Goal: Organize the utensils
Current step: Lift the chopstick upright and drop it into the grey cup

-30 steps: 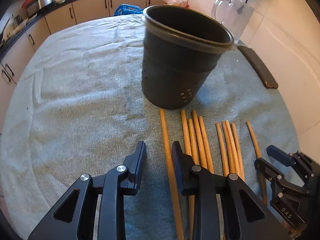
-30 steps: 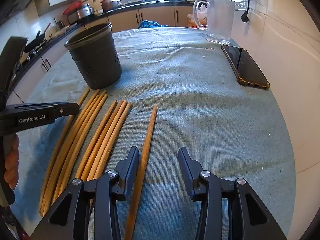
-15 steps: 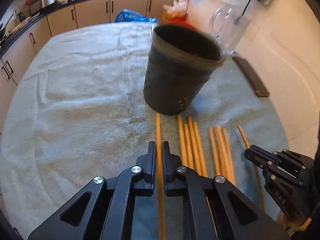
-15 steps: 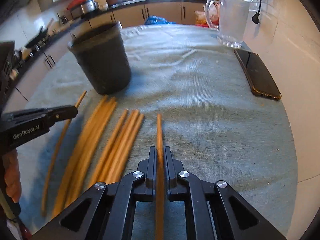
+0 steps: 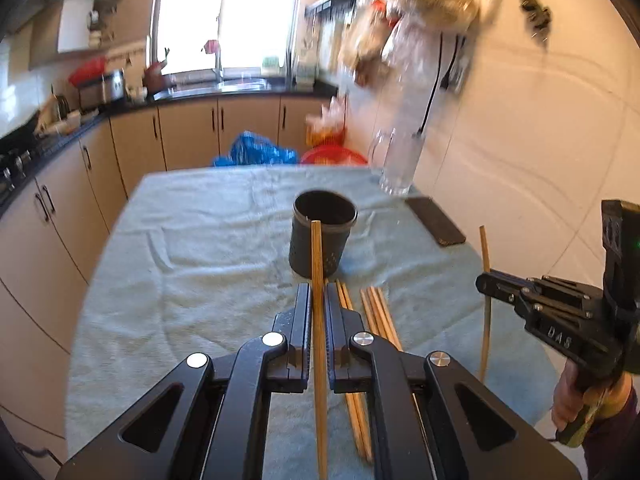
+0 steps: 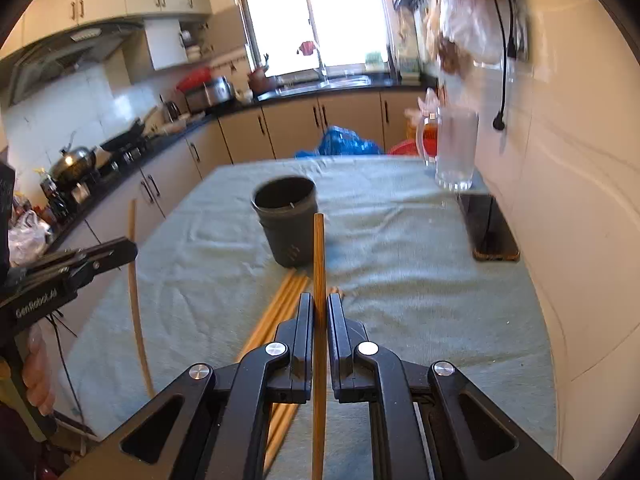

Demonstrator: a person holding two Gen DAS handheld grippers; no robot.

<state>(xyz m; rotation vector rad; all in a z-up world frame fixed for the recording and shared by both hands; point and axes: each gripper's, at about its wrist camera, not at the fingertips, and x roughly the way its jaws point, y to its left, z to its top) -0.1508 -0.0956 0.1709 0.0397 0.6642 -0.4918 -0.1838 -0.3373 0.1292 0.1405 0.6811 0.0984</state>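
Observation:
A dark grey perforated holder (image 5: 323,236) stands upright on the towel-covered table (image 5: 200,264); it also shows in the right wrist view (image 6: 286,220). My left gripper (image 5: 318,300) is shut on one wooden chopstick (image 5: 317,264), held in the air pointing at the holder. My right gripper (image 6: 319,312) is shut on another chopstick (image 6: 319,256), also lifted. Several chopsticks (image 5: 378,312) lie on the towel below, also seen in the right wrist view (image 6: 280,308). The right gripper (image 5: 486,280) with its stick shows at the right of the left wrist view; the left gripper (image 6: 130,250) shows at the left of the right wrist view.
A glass pitcher (image 6: 456,148) stands at the table's far right by the wall. A black phone (image 6: 490,232) lies near the right edge. A blue bag (image 6: 346,144) and a red basket (image 5: 332,156) sit beyond the far edge. Kitchen counters run along the left.
Both grippers, each shut on a chopstick since half a second ago, have lifted their sticks off the towel and tilted up. A second ago both were open over the sticks.

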